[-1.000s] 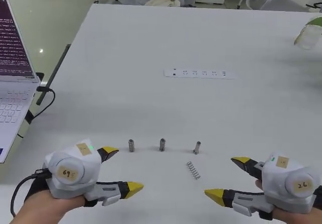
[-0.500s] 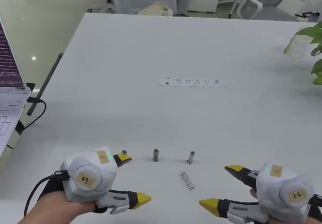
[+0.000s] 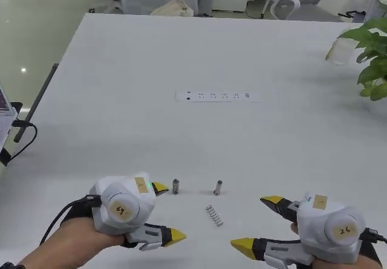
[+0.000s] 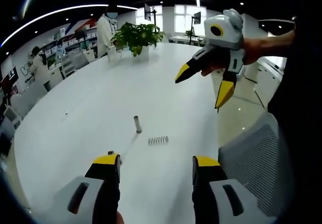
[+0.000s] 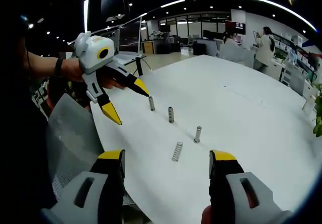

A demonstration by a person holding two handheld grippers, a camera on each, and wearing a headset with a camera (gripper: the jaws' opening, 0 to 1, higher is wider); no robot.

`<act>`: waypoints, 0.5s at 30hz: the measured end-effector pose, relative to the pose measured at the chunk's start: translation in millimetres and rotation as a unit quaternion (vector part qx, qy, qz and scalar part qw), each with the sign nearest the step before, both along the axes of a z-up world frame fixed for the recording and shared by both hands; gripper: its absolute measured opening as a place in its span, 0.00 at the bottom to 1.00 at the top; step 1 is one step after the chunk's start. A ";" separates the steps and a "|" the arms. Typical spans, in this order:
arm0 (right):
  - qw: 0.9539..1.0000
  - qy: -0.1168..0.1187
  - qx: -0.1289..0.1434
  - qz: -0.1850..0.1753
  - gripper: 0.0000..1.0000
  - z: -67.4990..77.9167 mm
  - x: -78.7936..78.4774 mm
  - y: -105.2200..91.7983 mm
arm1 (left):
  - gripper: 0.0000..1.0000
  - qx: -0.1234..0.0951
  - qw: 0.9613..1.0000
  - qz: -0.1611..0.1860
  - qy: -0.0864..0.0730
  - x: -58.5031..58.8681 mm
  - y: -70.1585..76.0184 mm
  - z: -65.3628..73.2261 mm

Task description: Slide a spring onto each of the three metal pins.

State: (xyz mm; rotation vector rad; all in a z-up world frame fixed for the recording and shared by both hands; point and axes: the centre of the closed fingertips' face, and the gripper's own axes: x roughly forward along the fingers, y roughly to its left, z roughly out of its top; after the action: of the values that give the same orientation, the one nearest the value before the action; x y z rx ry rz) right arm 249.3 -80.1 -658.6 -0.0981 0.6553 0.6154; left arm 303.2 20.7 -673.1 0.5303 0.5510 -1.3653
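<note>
Both tongs are held low over the near edge of the table (image 3: 121, 69), with their tips pointed towards each other. The left tongs (image 3: 169, 213) are spread wide and nothing is held in them; the right tongs (image 3: 255, 222) are likewise spread and empty. The spring (image 3: 213, 215) is seen lying flat on the table between the two tongs, touched by neither, just in front of the pins (image 5: 170, 114). In the right gripper view the three pins are seen standing upright in a row. In the head view the pin nearest the left tongs is hidden behind a yellow jaw tip. The spring is nearest the pin at the right end of the row, apart from it. Whether any pin already carries a spring cannot be told. Farther back on the table a power strip (image 3: 217, 95) is laid, and a plant (image 3: 372, 57) is set at the far right edge.
</note>
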 end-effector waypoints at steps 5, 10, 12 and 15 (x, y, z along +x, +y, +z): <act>1.000 0.000 -0.001 0.000 0.66 2.4 -0.7 -0.4 | 0.52 0.002 1.000 -0.023 -0.004 -4.4 -14.1 -2.3; 1.000 -0.001 -0.002 0.002 0.66 2.3 -1.1 0.0 | 0.51 0.000 0.999 -0.032 -0.003 -5.3 -23.7 -3.4; 1.000 -0.001 -0.002 0.003 0.66 2.1 -1.3 0.3 | 0.50 0.001 0.999 -0.036 -0.003 -5.9 -26.9 -4.7; 1.000 -0.002 -0.003 0.004 0.66 3.6 -1.4 1.3 | 0.50 0.004 0.999 -0.044 -0.003 -7.3 -30.9 -6.4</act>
State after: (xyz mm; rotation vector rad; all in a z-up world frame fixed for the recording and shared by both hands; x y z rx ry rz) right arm 247.9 -78.8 -655.0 -0.1071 0.6531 0.6210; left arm 295.9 -10.1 -679.4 0.5709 0.5324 -1.4458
